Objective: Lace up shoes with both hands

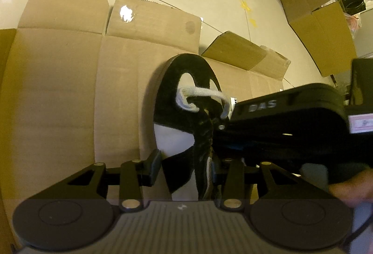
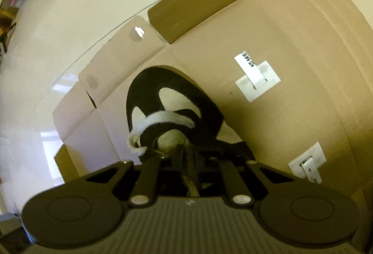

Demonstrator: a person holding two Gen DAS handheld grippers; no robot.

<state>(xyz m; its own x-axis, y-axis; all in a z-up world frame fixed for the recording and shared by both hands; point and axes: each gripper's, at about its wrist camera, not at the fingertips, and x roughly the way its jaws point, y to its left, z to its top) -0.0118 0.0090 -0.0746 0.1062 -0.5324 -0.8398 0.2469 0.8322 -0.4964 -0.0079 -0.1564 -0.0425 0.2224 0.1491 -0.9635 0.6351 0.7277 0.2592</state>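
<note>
Flattened cardboard [image 1: 58, 95] on floor. Shoe [image 2: 177, 100] dead ahead, long axis away from me. My right fingers [image 2: 186, 160] pinched shut, nearest lace [image 2: 163, 119]; whether gripping anything, unclear. Left fingers [image 1: 186, 165] half-wide astride shoe's upper, grip unclear.

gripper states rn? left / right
Left gripper: part open around the shoe, grip unclear.
Right gripper: closed at the shoe's tongue, near the white lace; what it pinches is hidden.

Black-and-white shoe [image 1: 186, 100] with white lace [image 1: 205, 93] on plain brown cardboard [image 1: 70, 91]; black tongs [image 1: 184, 167].
</note>
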